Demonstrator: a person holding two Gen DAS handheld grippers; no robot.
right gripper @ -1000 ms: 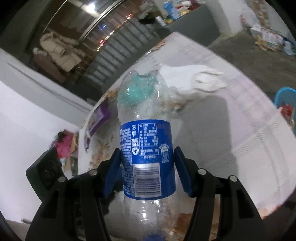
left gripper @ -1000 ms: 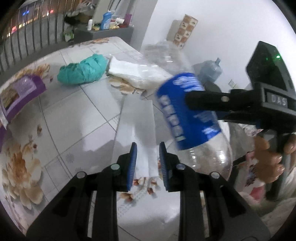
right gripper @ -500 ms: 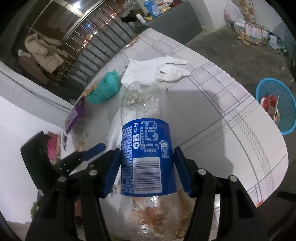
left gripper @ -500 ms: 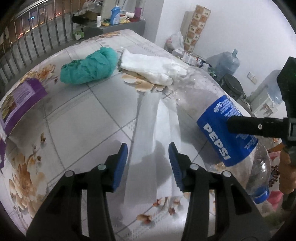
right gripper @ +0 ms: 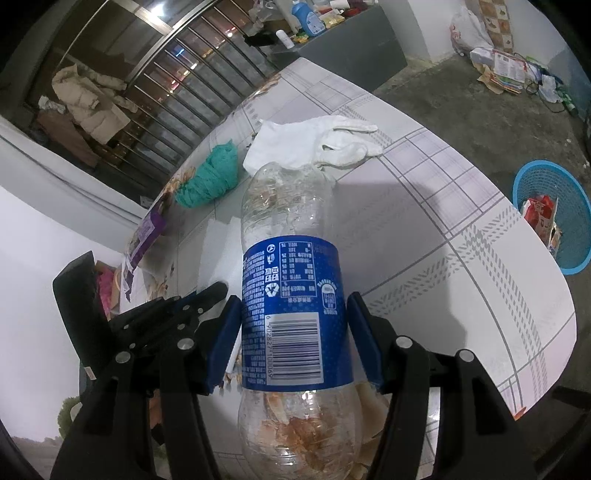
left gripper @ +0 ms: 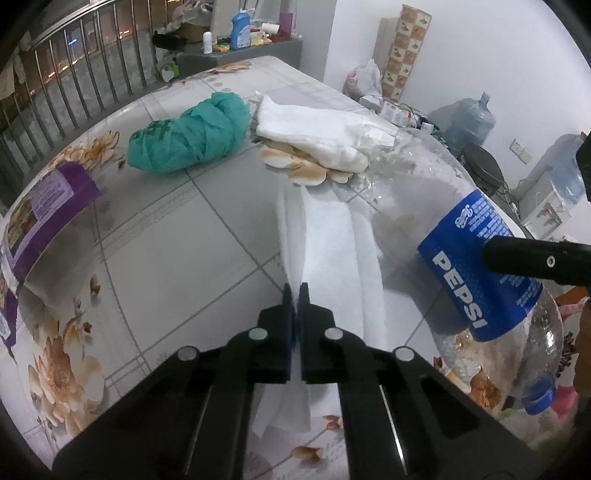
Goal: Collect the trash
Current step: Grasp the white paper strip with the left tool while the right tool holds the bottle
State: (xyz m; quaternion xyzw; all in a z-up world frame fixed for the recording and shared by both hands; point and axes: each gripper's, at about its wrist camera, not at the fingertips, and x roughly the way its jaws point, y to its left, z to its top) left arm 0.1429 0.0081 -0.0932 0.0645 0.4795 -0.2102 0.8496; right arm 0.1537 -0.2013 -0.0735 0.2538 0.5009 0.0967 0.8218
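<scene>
Jaws of the left gripper point(left gripper: 296, 295) have just closed and now pinch the near left edge of a white paper sheet point(left gripper: 332, 251) that lies flat on the counter point(left gripper: 166, 236); the blue pads meet with only the thin paper between them. The sheet runs away from the gripper toward a white glove point(left gripper: 314, 133), which lies on top of a printed flower pattern. Just left of the glove sits a bundled teal cloth point(left gripper: 188, 136), touching or nearly touching it. At the counter's left edge lies a purple packet point(left gripper: 44, 206), well apart from the rest.

The right gripper point(right gripper: 293, 321) grasps a clear plastic bottle point(right gripper: 291, 295) across its blue label, one pad pressing each side. The bottle is held above the counter, its blue cap toward the gripper and its base pointing away toward the glove. In the left wrist view the same bottle point(left gripper: 480, 266) hangs to the right of the paper sheet, tilted, with a black finger point(left gripper: 532, 262) of the right gripper across the label.

In the right wrist view the left gripper point(right gripper: 207, 295) shows low on the left beside the bottle, tips down at the paper. Beyond the counter's right edge, on the floor, stands a blue basket point(right gripper: 535, 184) with some wrappers inside. A grey cabinet point(right gripper: 351, 48) with a blue detergent bottle point(right gripper: 306, 14) stands beyond the far end of the counter.
</scene>
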